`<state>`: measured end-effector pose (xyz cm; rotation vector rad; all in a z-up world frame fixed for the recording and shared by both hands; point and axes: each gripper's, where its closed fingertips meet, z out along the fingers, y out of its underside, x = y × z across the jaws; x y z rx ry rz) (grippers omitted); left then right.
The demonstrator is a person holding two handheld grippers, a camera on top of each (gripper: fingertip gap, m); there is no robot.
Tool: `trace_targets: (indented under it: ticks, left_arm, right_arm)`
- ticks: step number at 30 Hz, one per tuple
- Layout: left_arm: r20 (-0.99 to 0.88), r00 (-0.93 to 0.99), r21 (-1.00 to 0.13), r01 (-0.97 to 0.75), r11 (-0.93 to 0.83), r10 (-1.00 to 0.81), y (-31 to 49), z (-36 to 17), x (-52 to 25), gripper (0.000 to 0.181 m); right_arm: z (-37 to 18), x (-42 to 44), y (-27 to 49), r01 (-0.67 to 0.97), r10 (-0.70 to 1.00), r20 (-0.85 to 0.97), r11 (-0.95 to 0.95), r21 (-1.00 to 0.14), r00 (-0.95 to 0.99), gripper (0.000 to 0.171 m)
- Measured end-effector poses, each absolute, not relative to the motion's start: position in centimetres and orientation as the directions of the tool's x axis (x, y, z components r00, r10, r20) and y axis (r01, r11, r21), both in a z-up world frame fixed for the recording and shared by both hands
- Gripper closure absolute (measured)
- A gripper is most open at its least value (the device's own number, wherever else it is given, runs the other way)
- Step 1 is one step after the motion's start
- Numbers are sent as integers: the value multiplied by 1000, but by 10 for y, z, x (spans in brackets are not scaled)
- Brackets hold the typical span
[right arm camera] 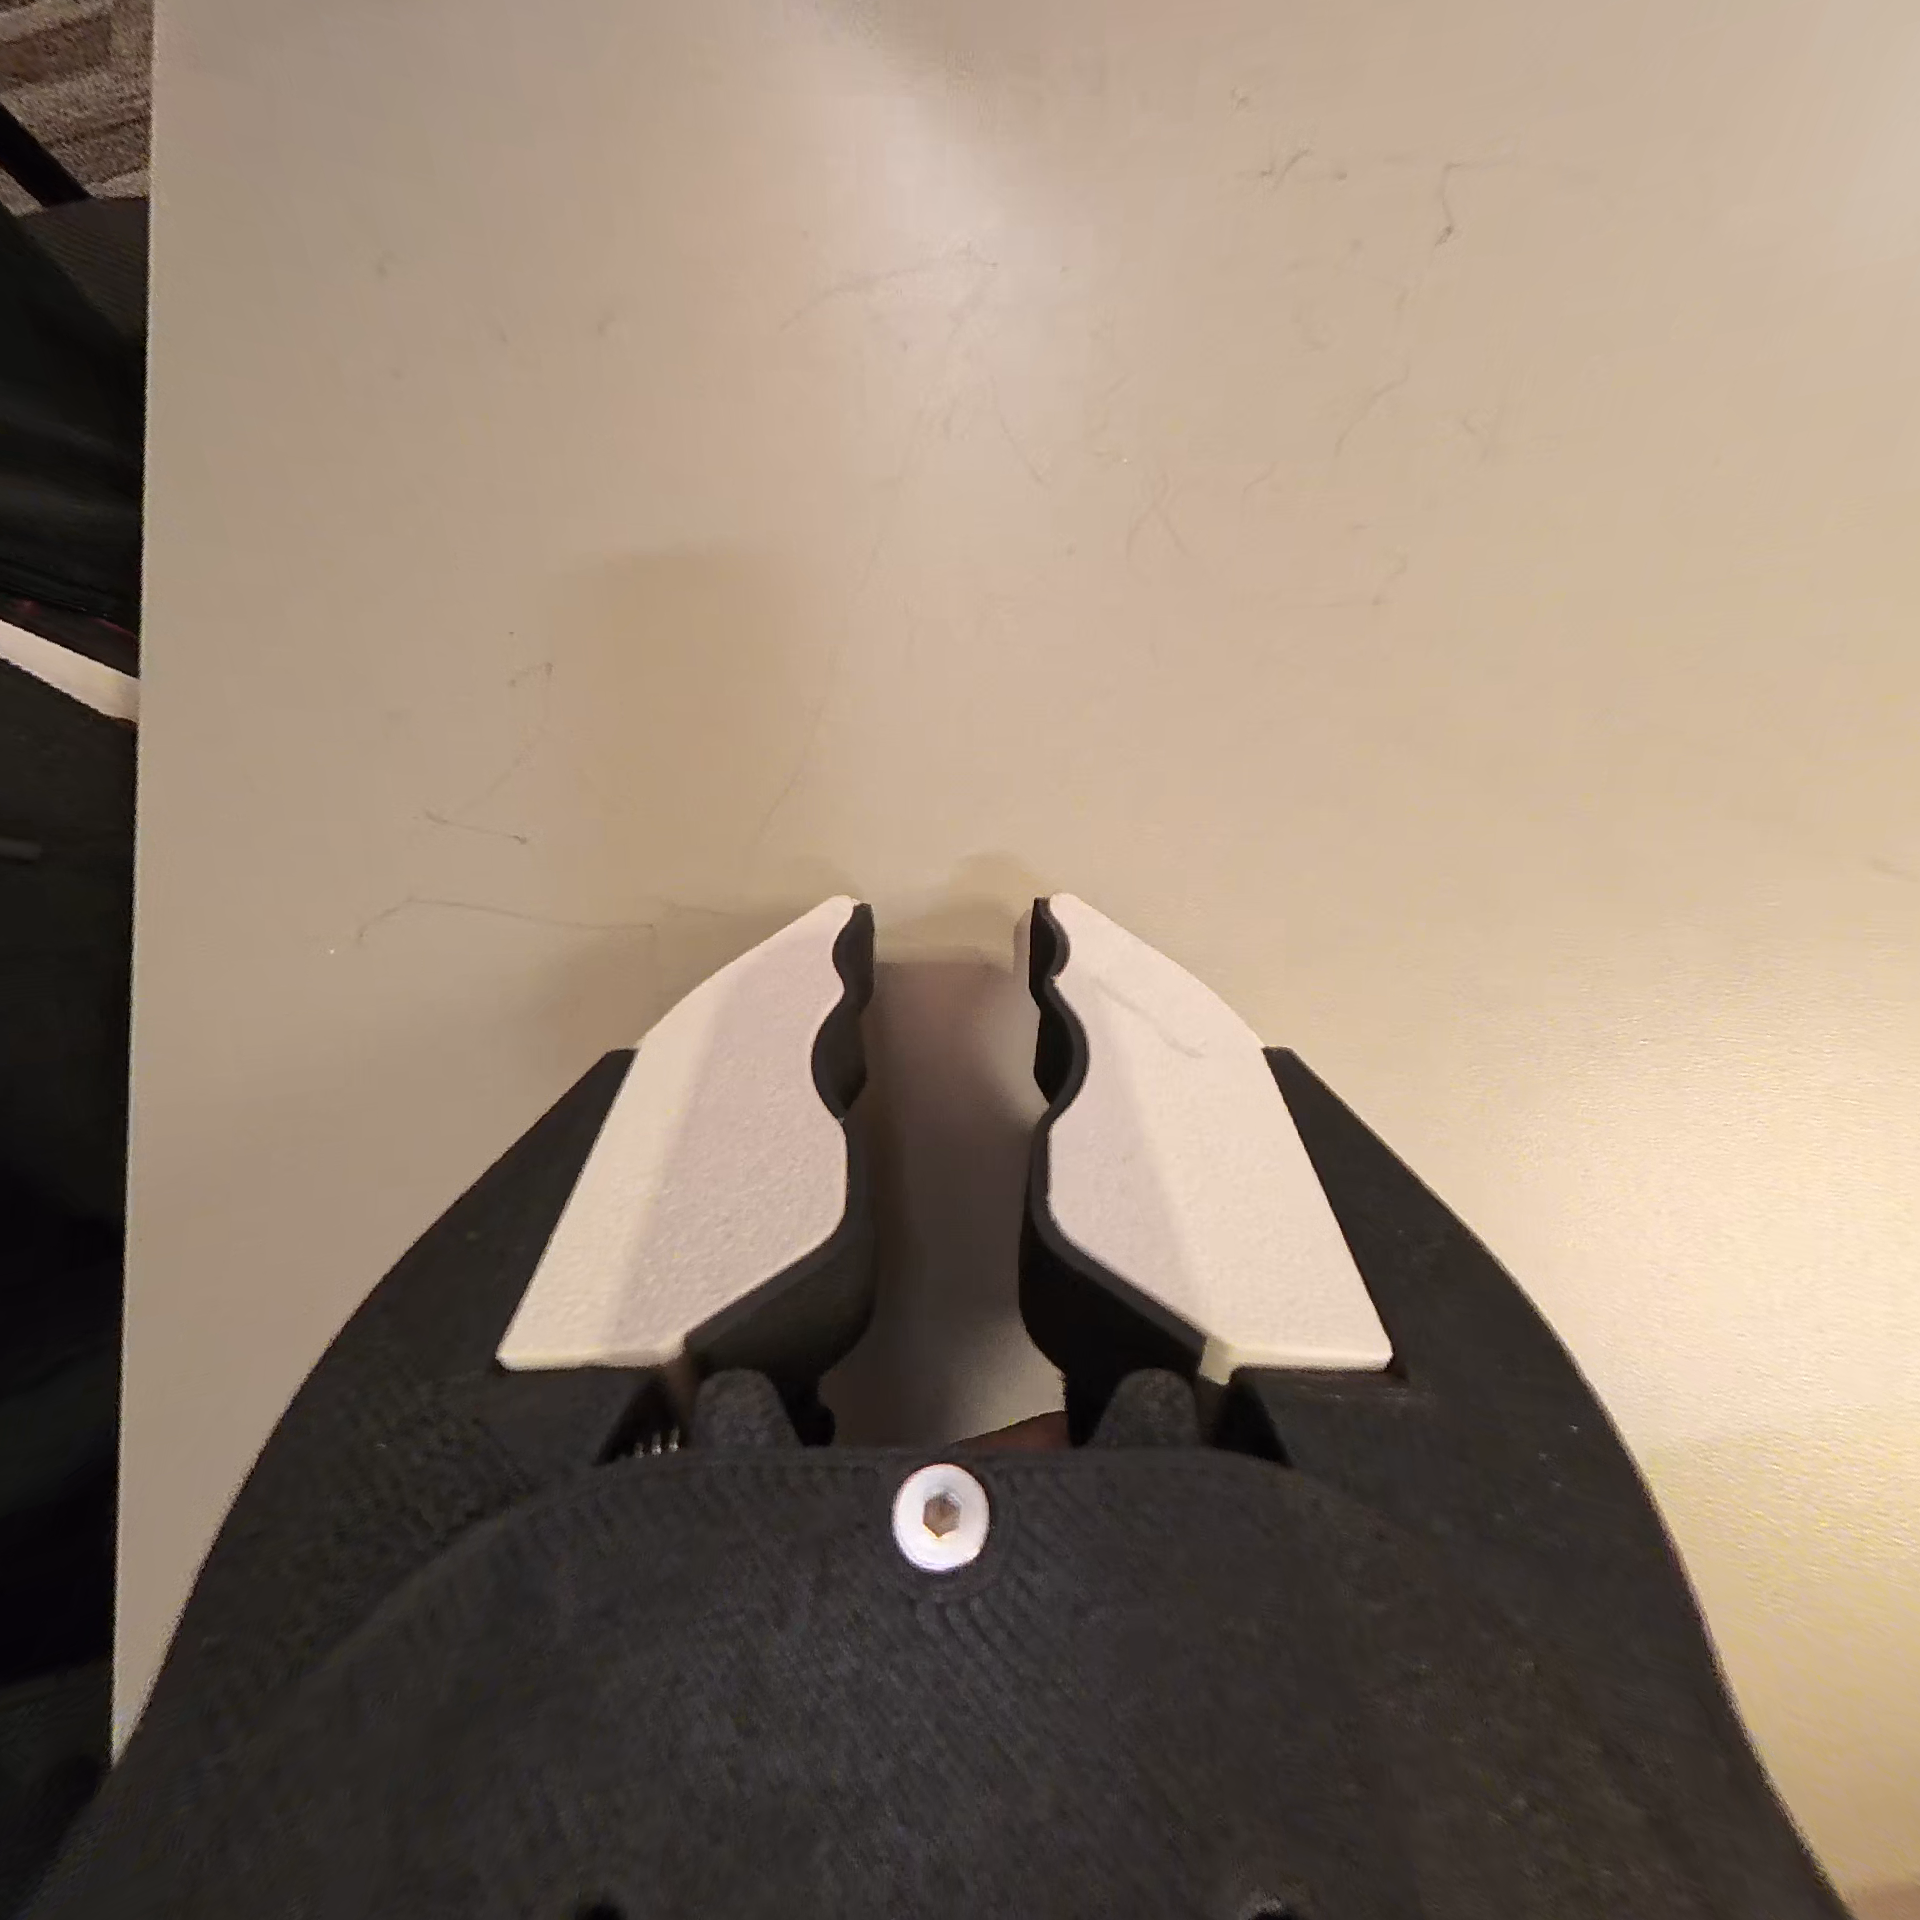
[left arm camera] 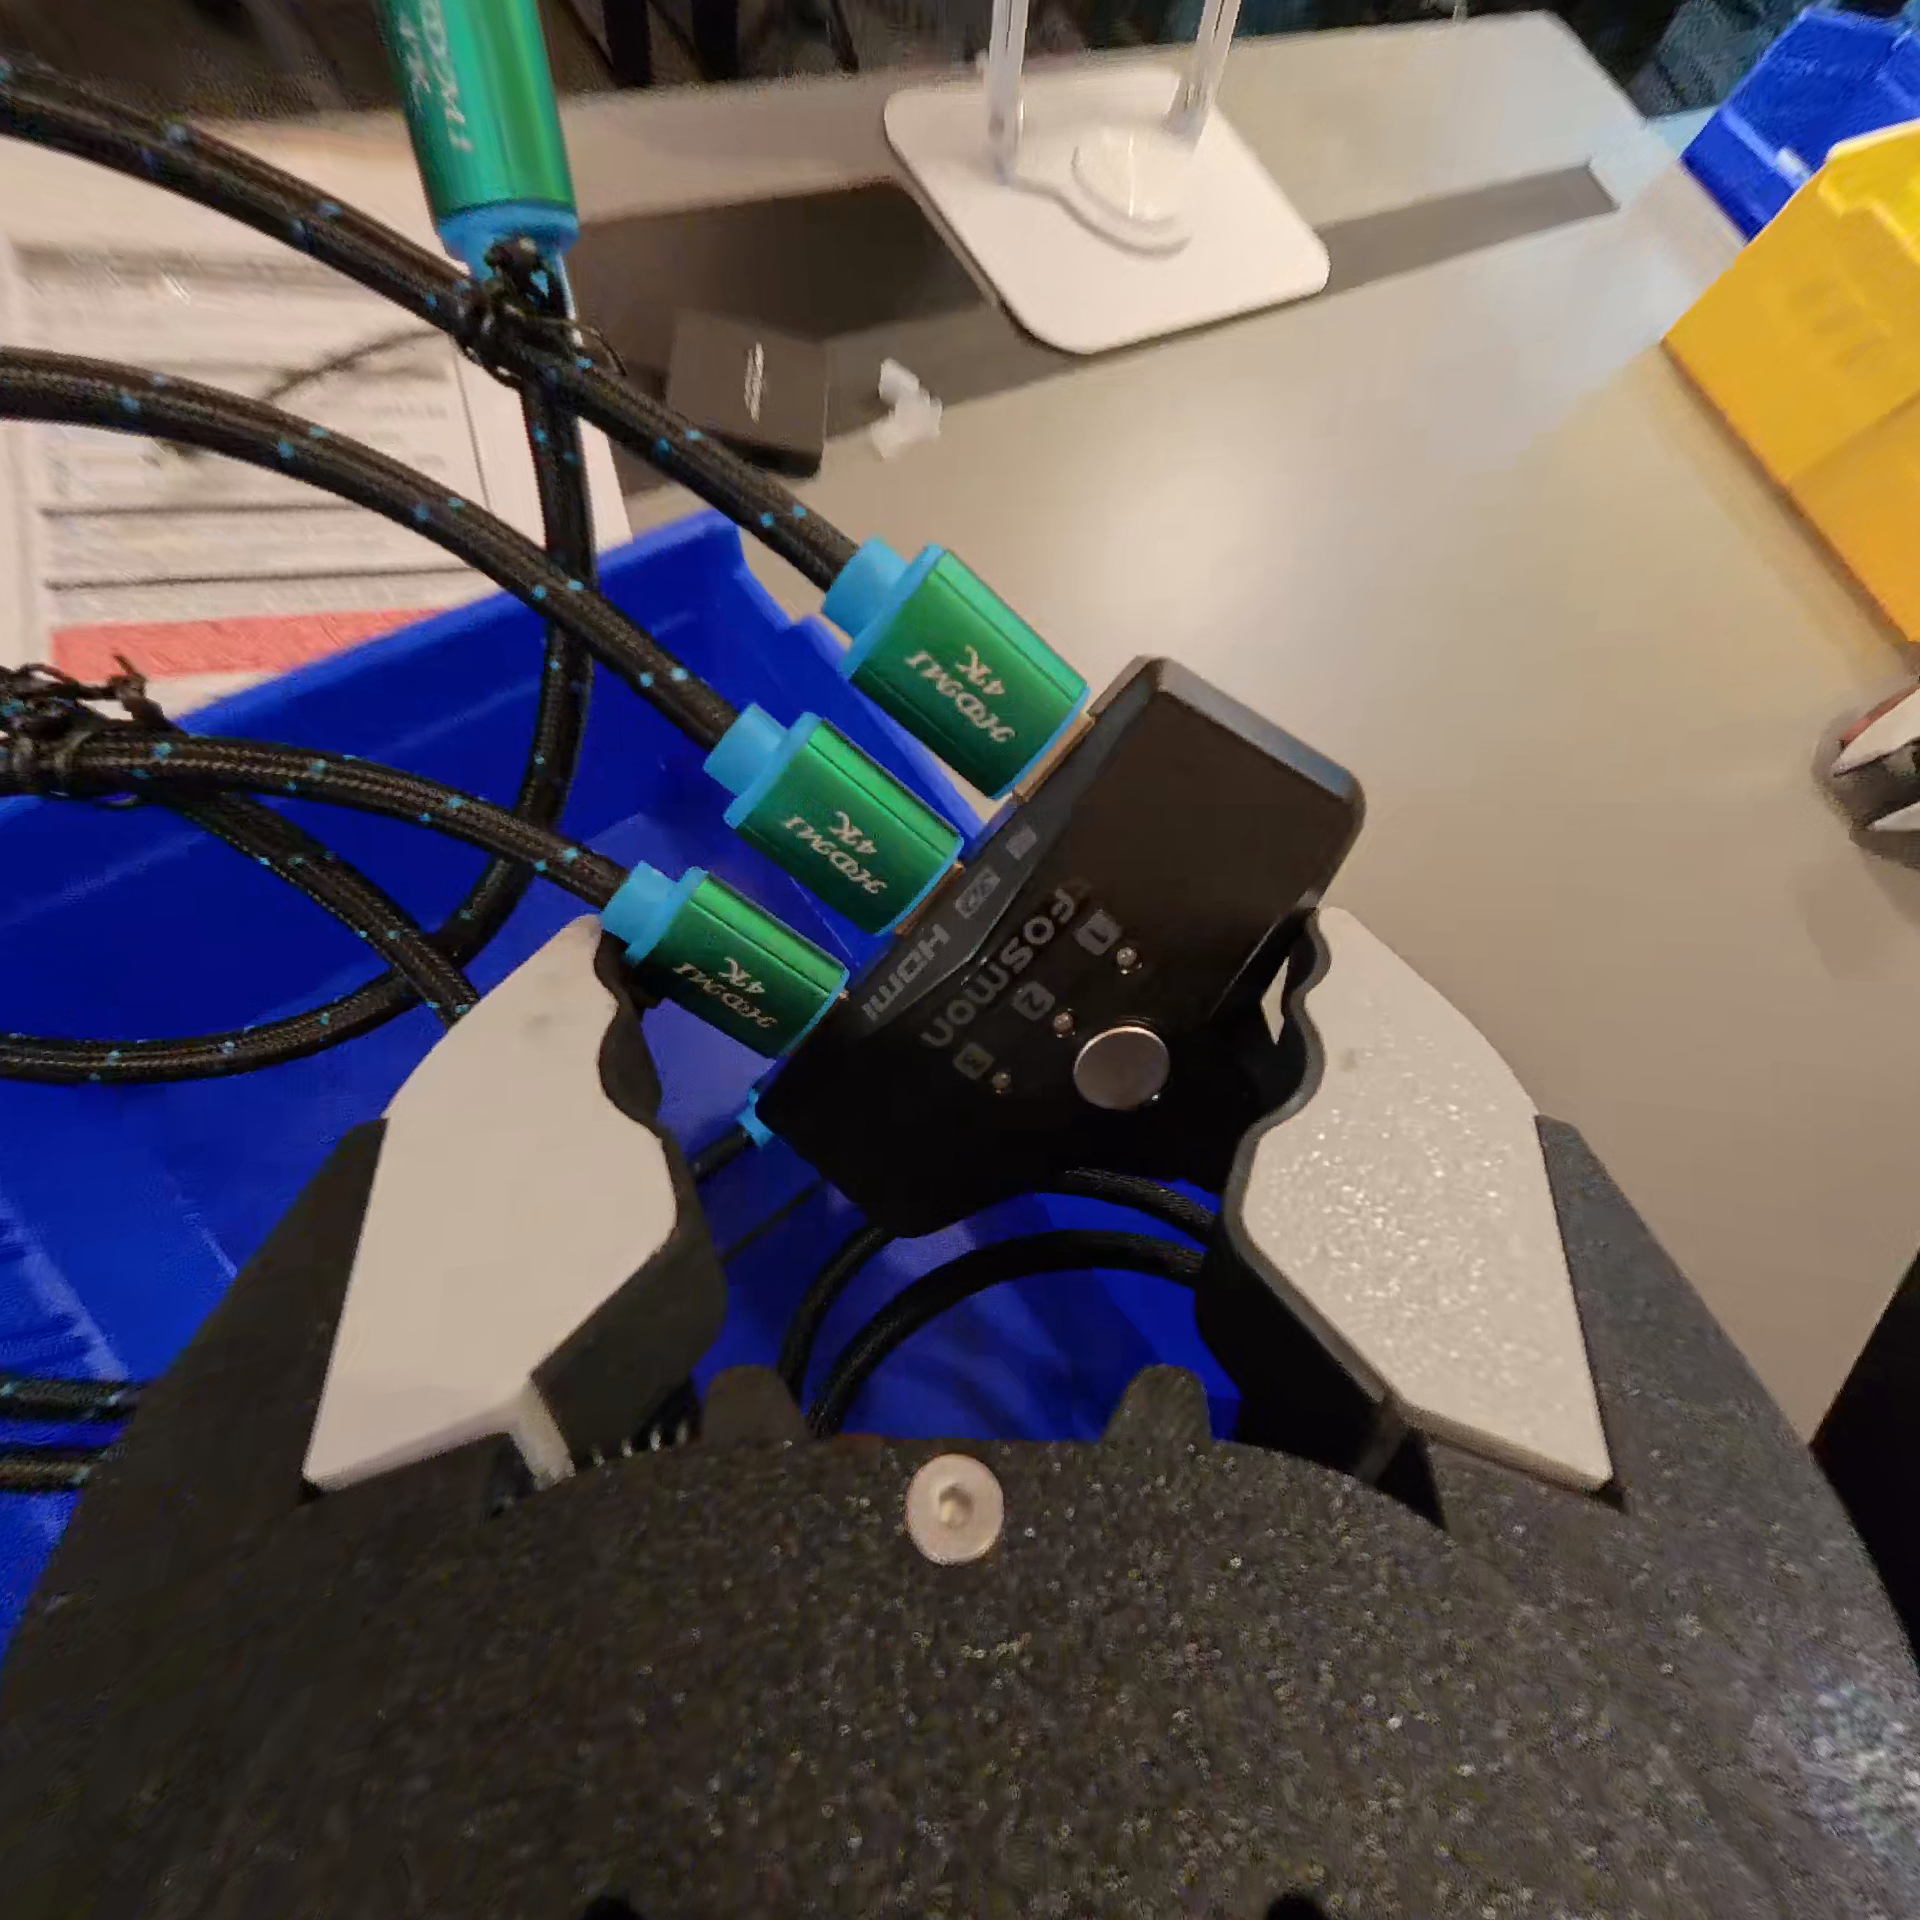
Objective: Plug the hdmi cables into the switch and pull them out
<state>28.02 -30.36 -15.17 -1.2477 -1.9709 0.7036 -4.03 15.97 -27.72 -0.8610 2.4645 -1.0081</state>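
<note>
In the left wrist view a black HDMI switch (left arm camera: 1195, 831) sits tilted between my left gripper's fingers, above a blue bin (left arm camera: 260, 831). Three green plugs with blue collars are in its side: the far one (left arm camera: 961, 681), the middle one (left arm camera: 847, 831) and the near one (left arm camera: 743, 971). Black braided cables (left arm camera: 416, 488) run off to the left. My left gripper (left arm camera: 956, 930) is closed wide on the set: its left finger presses the near plug's back and its right finger the switch's opposite side. A fourth green plug (left arm camera: 488, 114) is loose at the top left. My right gripper (right arm camera: 951, 914) is open and empty over the bare cream table (right arm camera: 1039, 416).
A yellow bin (left arm camera: 1829, 395) and another blue bin (left arm camera: 1808, 94) stand at the right. A white stand base (left arm camera: 1101, 208) and a black card (left arm camera: 748, 384) lie beyond the switch. Papers (left arm camera: 208, 416) lie at the left. The table's edge (right arm camera: 145, 727) runs down the right wrist view's left side. The gap from one gripper's tips to the other's is roughly 60 cm.
</note>
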Motion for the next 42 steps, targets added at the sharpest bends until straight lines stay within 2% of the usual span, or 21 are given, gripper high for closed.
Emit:
trace_targets:
  ticks: [5,10,16,19,23,28,29,32,33,37,38,42]
  left_arm:
    - [91,-359,-833,484,268,929,-303,-93,292,64]
    - [-101,-432,-917,389,84,896,-288,-2,297,65]
    - [-277,-449,-935,332,-129,850,-243,98,285,67]
    - [-300,-391,-922,354,-159,870,-216,116,260,76]
    - [-266,-261,-902,408,-143,928,-186,96,207,78]
    - [-127,-63,-888,452,-85,990,-148,21,131,82]
    - [-88,-22,-886,458,-68,996,-140,5,117,90]
    - [27,98,-911,412,-16,995,-122,-32,76,161]
    - [80,133,-909,417,18,988,-115,-48,60,164]
    - [141,148,-840,542,39,979,-105,-130,6,156]
    - [169,169,-833,552,48,971,-100,-145,-3,161]
    - [262,210,-851,510,123,942,-88,-169,-33,164]
  right_arm:
    - [-277,-40,160,-414,-651,-70,558,-719,-756,141]
    - [-277,-40,160,-418,-651,-59,551,-722,-757,141]
    - [-276,-39,160,-427,-654,-35,533,-731,-756,141]
    - [-275,-39,160,-421,-653,-40,533,-734,-757,141]
    - [-274,-40,160,-414,-650,-42,530,-740,-758,140]
    - [-273,-39,160,-425,-655,-23,517,-743,-756,139]
    - [-274,-39,160,-427,-655,-21,516,-743,-755,139]
    - [-273,-37,159,-424,-656,-22,513,-746,-754,139]
    - [-272,-37,158,-421,-656,-24,512,-749,-755,139]
    - [-275,-37,153,-422,-646,-26,529,-737,-763,138]
    - [-276,-37,153,-427,-646,-22,529,-733,-763,138]
    - [-275,-38,152,-423,-639,-16,527,-737,-769,138]
